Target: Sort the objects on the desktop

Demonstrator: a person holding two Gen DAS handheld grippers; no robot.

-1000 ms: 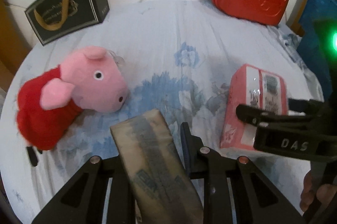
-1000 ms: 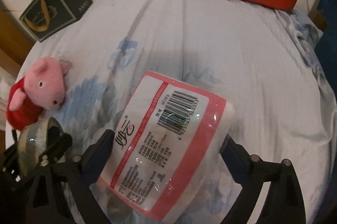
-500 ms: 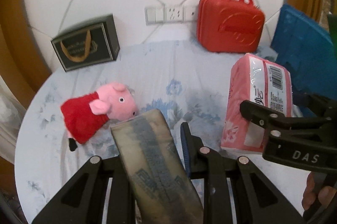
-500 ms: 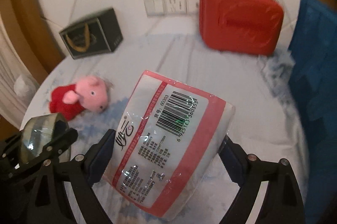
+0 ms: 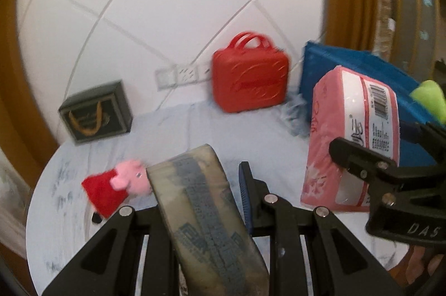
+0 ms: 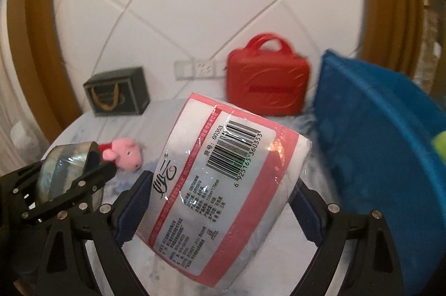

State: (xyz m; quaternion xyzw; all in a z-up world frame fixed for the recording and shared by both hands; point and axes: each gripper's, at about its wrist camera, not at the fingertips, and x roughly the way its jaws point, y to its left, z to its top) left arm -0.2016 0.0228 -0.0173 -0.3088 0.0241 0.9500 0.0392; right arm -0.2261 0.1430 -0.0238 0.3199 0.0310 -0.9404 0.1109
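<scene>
My left gripper (image 5: 195, 184) clamps the tape roll (image 5: 203, 215); my right gripper (image 6: 220, 201) clamps the tissue pack (image 6: 220, 190). Risk: the slick, soft wrapper slipping from the jaws above the blue bin (image 6: 384, 156).

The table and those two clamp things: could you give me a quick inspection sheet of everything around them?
Surface: round table under a white cloth with blue flowers.
Job's things: pink-and-white plastic-wrapped tissue pack; roll of clear packing tape; both lifted off the table.
Clutter: pink pig plush in a red dress lying down; red hard case with handles and black gift box at the back; blue tub at the right.
Grippers: left gripper clamps the tape; right gripper clamps the pack.
Cables: nothing seen.
Surroundings: white tiled wall, wall sockets.
</scene>
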